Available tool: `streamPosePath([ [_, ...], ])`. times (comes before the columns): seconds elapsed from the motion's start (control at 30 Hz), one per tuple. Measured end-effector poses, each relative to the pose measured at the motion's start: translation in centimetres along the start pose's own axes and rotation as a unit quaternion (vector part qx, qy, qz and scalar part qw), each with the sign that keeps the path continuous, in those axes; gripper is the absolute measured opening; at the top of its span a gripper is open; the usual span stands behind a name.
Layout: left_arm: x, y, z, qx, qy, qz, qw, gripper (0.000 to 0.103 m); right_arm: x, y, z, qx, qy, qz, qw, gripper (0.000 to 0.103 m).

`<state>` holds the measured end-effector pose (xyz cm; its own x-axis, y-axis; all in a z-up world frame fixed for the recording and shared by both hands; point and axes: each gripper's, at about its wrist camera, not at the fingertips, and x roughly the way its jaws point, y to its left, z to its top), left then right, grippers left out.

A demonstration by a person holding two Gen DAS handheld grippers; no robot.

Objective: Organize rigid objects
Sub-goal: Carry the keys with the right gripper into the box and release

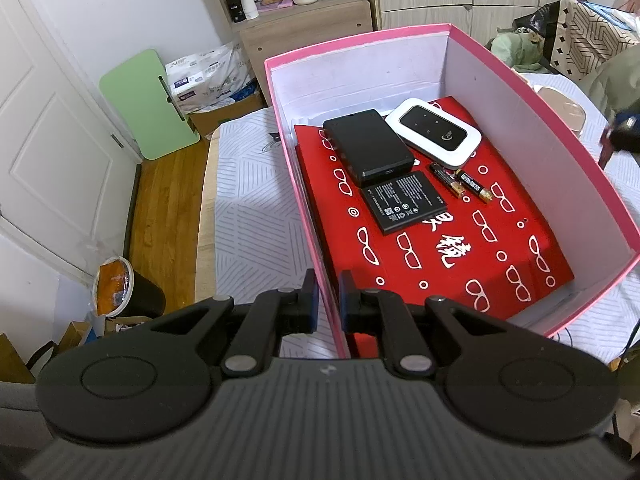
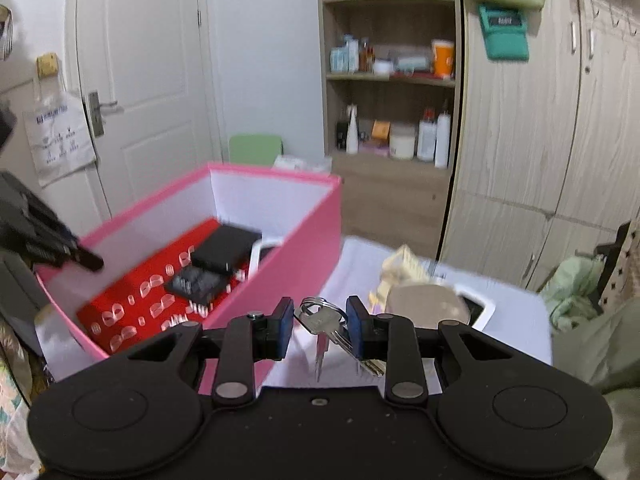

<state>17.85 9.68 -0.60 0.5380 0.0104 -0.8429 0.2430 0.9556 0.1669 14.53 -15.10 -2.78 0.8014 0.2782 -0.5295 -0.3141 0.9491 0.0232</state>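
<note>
A pink box (image 1: 584,168) with white inner walls holds a red printed case (image 1: 460,248). On the case lie a black power bank (image 1: 366,146), a white pocket router (image 1: 434,132), a flat phone battery (image 1: 404,202) and two small batteries (image 1: 460,184). My left gripper (image 1: 329,300) is shut on the box's near left wall. My right gripper (image 2: 320,320) holds a bunch of keys (image 2: 326,326) on a ring, just right of the pink box (image 2: 288,268); the keys hang between the pads. The right gripper shows at the left wrist view's right edge (image 1: 622,134).
The box stands on a white patterned cloth (image 1: 256,216). A beige object (image 2: 424,300) and a white-framed item (image 2: 478,308) lie right of the box. A wooden shelf unit (image 2: 388,80) and wardrobe (image 2: 540,120) stand behind. A bin (image 1: 124,288) stands on the floor.
</note>
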Motion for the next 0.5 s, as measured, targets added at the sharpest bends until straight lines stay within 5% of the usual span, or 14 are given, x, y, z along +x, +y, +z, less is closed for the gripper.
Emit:
streamPosePath([
  [0.3, -0.1, 0.5, -0.3, -0.011, -0.006, -0.011, 0.9999, 0.009, -2.5, 0.8, 3.3, 0.006, -0.059, 0.008, 0.998, 0.032],
  [0.5, -0.1, 0.5, -0.3, -0.012, -0.009, -0.012, 0.9998, 0.009, -2.9, 2.3, 5.1, 0.006, -0.074, 0.068, 0.995, 0.033],
])
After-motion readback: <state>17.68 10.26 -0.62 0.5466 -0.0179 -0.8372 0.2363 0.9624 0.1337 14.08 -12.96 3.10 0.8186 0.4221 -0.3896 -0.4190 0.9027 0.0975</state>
